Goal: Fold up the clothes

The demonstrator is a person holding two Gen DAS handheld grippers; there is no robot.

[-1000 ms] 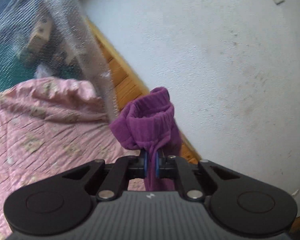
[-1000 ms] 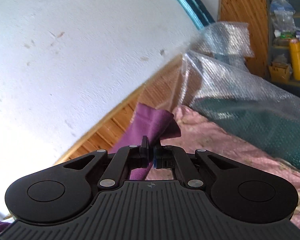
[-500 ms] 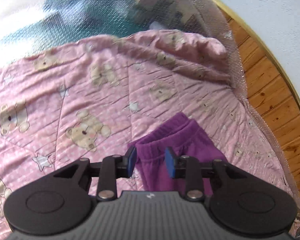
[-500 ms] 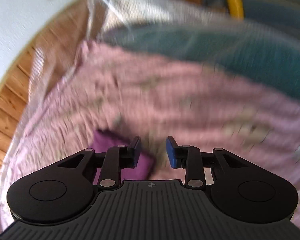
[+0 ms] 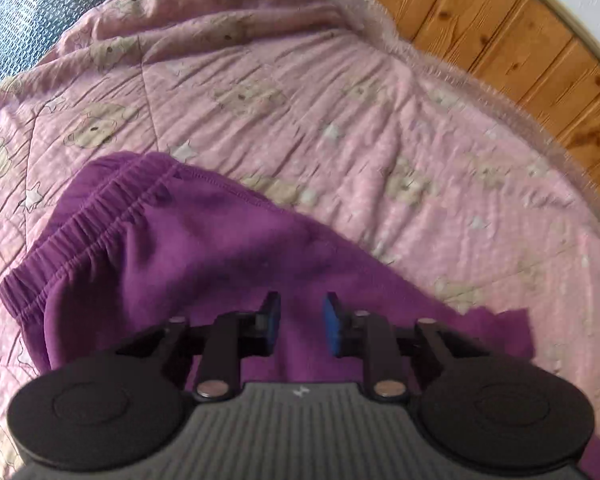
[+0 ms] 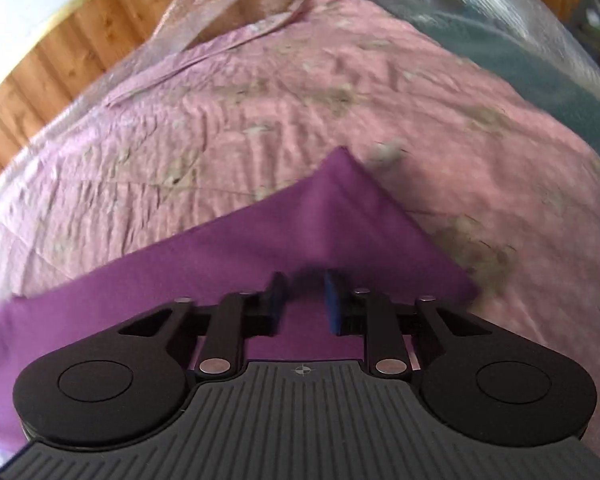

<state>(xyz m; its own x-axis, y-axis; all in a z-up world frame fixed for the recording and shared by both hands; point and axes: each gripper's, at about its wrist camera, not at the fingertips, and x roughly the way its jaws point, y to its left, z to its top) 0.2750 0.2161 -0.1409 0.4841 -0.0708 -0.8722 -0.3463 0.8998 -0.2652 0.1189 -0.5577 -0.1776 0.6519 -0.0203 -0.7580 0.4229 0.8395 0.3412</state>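
A: Left wrist view. Left gripper [image 5: 300,322] has its jaws apart with a moderate gap and nothing between the blue pads [image 5: 332,330]. It hangs over the purple pants [image 5: 204,248].

B: Where are the pants?

A: On the pink quilt [image 5: 340,92], lying mostly flat. The elastic waistband [image 5: 88,236] sits left of the gripper and is gathered and ribbed. Wood panel [image 5: 512,36] runs along the far edge.

B: How will it handle?

A: My guess is soft, light and floppy, fleece-like. It will sag and drape, and it will not hold an edge by itself. It is not fragile and not slippery. The quilt is crinkled, so the cloth may drag on it.

B: Where to grip on this side?

A: The waistband. It is the thickest part and gives the firmest bite, so pinch through both layers at a corner.

B: Right wrist view?

A: Right gripper [image 6: 303,300] is also parted, about the same gap, and is empty. Below it the pants come to a smooth pointed corner [image 6: 340,168] aimed away from the camera. I can't tell if that is a leg end or a folded edge. The picture is a bit blurred.

B: Grip here?

A: That corner or the hem beside it. It is thin cloth, so take a deep pinch or only 1 layer will come up.

B: Stage of the fold?

A: I can't settle that. It could be laid out for folding, or it could be set down with 1 fold already in it.
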